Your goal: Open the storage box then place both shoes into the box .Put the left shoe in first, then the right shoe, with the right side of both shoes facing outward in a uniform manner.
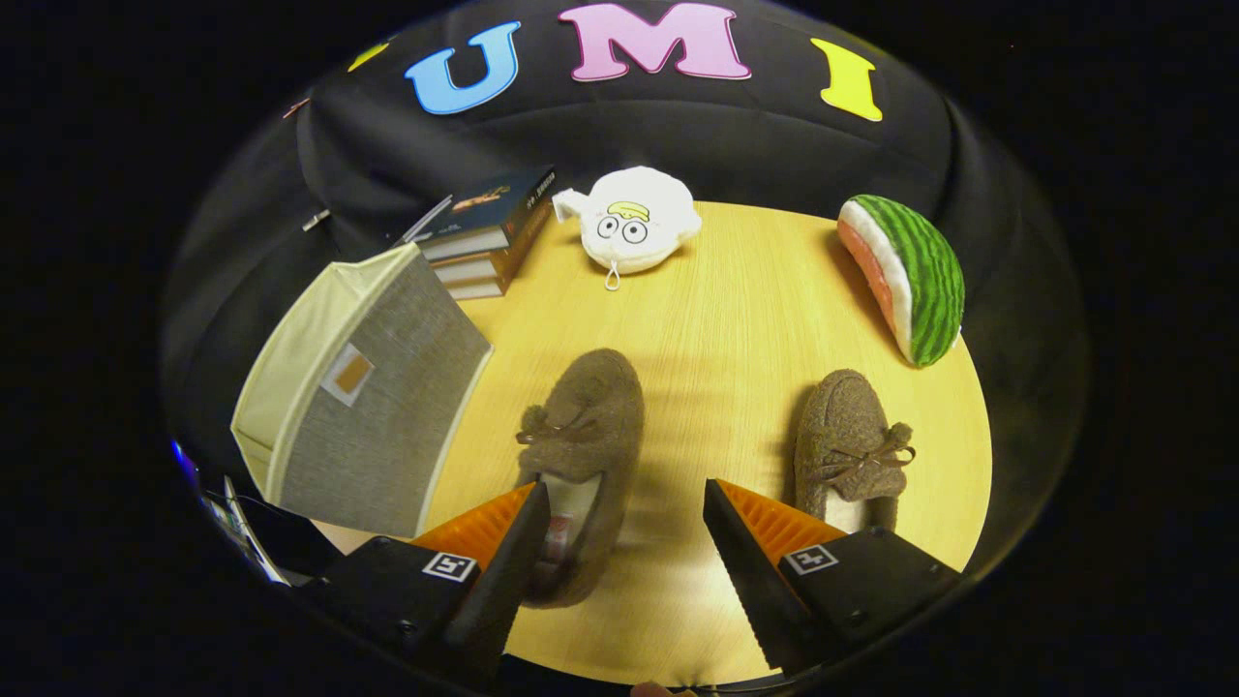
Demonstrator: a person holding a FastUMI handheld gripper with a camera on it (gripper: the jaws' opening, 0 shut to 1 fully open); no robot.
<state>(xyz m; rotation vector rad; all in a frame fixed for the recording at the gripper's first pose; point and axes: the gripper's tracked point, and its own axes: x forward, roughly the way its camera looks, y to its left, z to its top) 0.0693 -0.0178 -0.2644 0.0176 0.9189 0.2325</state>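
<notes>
Wooden bench [716, 319] carries the box [377, 397] at left, both shoes centre; your tool [624, 542] hangs apart over the left shoe [586, 426], so one finger could shove it sideways.

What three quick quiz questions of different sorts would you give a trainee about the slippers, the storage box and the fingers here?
1. True or false: the gripper has its fingers closed on a slipper.
2. Which lies nearer the storage box? A) slipper at the left finger B) slipper beyond the right finger
3. Fill in: the stack of books sits beside the white ____ toy.

Key: 1 false, the fingers stand open, holding nothing; 2 A; 3 plush.
</notes>
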